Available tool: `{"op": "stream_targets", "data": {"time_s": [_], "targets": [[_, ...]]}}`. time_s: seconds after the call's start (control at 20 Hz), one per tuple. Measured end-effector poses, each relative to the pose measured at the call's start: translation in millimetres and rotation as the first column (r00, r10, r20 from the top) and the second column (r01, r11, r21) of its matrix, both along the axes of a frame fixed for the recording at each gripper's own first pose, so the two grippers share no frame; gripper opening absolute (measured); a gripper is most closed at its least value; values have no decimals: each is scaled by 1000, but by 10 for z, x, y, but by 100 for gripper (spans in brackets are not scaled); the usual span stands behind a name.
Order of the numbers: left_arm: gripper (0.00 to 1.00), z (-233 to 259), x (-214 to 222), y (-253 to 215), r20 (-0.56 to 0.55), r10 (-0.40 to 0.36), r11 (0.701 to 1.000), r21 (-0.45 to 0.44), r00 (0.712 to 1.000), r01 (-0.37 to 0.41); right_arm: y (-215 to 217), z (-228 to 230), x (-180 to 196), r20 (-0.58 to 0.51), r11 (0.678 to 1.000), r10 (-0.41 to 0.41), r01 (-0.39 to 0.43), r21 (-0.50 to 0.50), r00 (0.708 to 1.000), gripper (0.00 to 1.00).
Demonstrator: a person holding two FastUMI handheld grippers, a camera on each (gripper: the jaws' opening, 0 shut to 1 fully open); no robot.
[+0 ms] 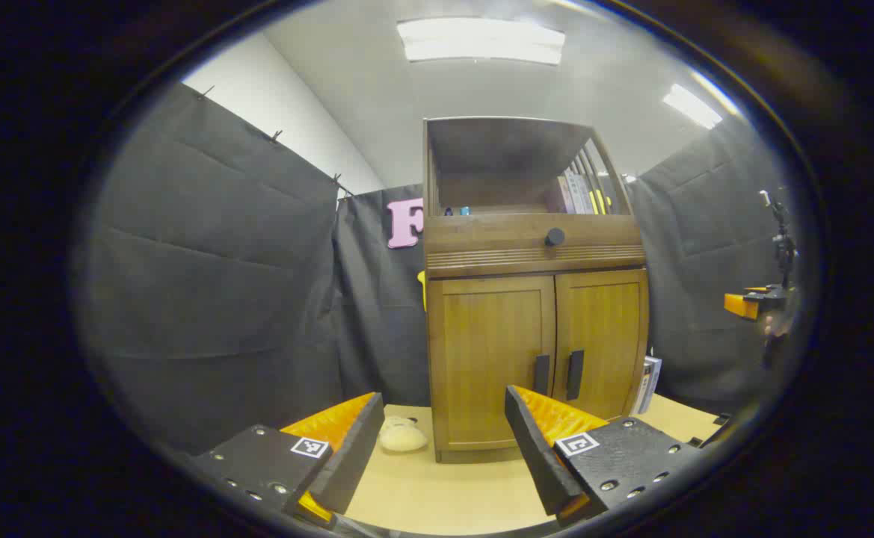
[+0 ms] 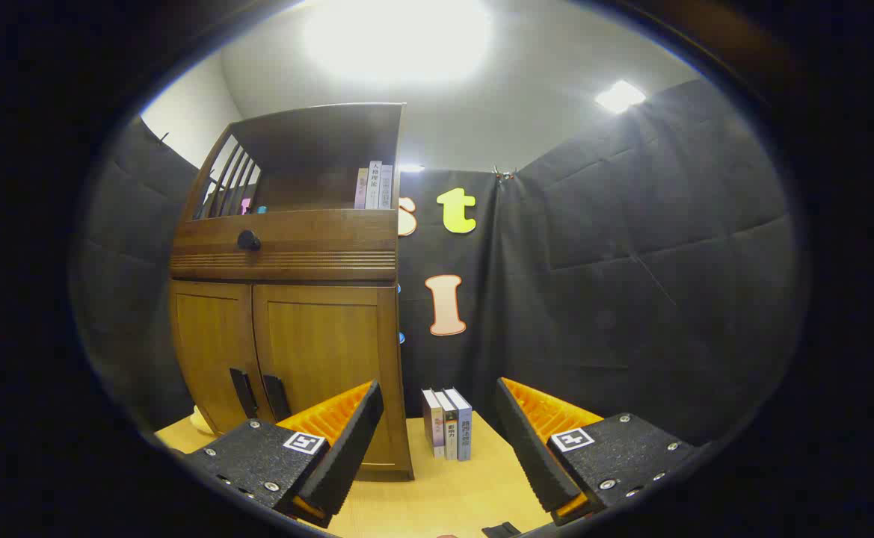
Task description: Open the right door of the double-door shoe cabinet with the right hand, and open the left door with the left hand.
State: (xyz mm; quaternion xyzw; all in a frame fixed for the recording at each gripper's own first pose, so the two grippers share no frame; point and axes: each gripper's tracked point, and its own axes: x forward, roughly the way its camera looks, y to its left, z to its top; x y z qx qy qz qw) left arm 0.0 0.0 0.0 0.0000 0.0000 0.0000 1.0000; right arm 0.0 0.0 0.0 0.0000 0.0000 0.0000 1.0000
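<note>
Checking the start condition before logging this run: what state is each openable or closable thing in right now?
Left door: closed.
Right door: closed.
Drawer: pushed in.
Left gripper: jaws open, holding nothing, short of the cabinet.
Right gripper: jaws open, holding nothing.

Left claw [image 1: 440, 441] gapes before closed shoe cabinet [image 1: 534, 299].

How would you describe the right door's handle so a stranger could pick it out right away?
Find the wooden cabinet on the table, then its two lower doors, both closed. Two dark vertical handles sit side by side at the centre seam; the right door's handle is the one nearer the standing books, slightly higher than its twin.
</note>
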Motion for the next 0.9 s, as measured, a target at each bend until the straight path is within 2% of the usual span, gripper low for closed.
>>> {"op": "stream_targets", "data": {"time_s": [0.1, 0.15, 0.2, 0.25, 0.3, 0.35, 0.4, 0.45, 0.5, 0.55, 0.6, 0.75, 0.8, 0.9], "targets": [[100, -232, 135, -184, -48, -15, 996, -86, 999, 11, 57, -5, 126, -10, 1000, 26, -26, 9, 1000, 94], [94, -355, 220, -260, -66, -12, 994, -113, 998, 5, 43, -8, 184, -7, 1000, 29, -29, 11, 1000, 94], [99, -421, 297, -258, -84, 8, 992, -125, 996, -19, 14, -17, 252, -9, 1000, 30, -29, 10, 1000, 94], [99, -451, 381, -239, -101, 38, 991, -127, 994, -51, -12, -67, 323, -23, 999, 36, -36, 5, 999, 94], [94, -418, 464, -219, -104, 72, 989, -123, 992, -84, -38, -129, 399, -50, 999, 50, -50, 0, 998, 94], [94, -303, 562, -241, -95, 94, 987, -121, 991, -105, -73, -179, 464, -68, 998, 60, -61, -5, 996, 94], [94, -165, 665, -312, -82, 96, 988, -114, 992, -105, -135, -202, 536, -75, 998, 64, -65, -8, 995, 94], [99, -17, 756, -435, -66, 88, 991, -91, 994, -94, -167, -219, 661, -75, 998, 65, -66, -8, 995, 94], [99, 113, 831, -517, -42, 94, 994, -48, 995, -96, -213, -247, 763, -71, 998, 65, -65, -4, 995, 94], [94, 218, 882, -565, -18, 116, 993, -3, 993, -116, -227, -321, 865, -76, 998, 66, -65, 6, 995, 94], [93, 288, 946, -612, -10, 144, 989, 27, 989, -144, -218, -417, 950, -101, 996, 84, -82, 23, 991, 94], [93, 224, 1079, -1008, -31, 155, 987, 36, 987, -154, -192, -586, 1126, -120, 986, 156, -148, 72, 980, 94], [96, 207, 1124, -1137, -35, 152, 988, 40, 988, -151, -185, -659, 1178, -126, 982, 179, -170, 79, 976, 94], [93, 127, 1176, -1313, -52, 163, 985, 60, 985, -160, -144, -851, 1232, -159, 973, 227, -218, 73, 961, 94]]}}
